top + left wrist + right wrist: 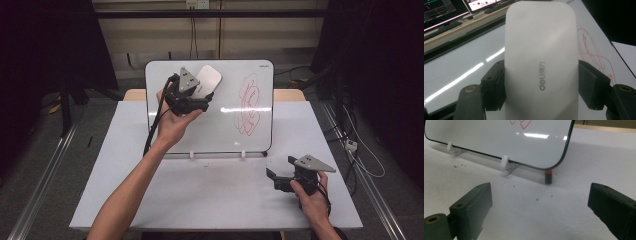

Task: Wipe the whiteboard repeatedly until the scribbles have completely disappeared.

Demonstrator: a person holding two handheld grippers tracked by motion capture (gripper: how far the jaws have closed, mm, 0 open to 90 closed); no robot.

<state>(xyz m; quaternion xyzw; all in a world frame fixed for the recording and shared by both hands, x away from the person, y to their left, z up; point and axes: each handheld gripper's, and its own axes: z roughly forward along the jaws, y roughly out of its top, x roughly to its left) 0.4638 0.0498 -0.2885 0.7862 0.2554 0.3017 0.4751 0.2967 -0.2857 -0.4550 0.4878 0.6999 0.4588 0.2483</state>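
While clamped in left tool [541, 85] | eraser [541, 50]: smooth, white, rounded

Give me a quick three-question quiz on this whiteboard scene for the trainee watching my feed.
1. True or false: the left gripper is clamped on the white eraser.
2. What colour is the scribble on the whiteboard?
3. The right gripper is: A) holding a marker, B) open over the table, C) pressed on the board.

Key: 1 true; 2 red; 3 B.
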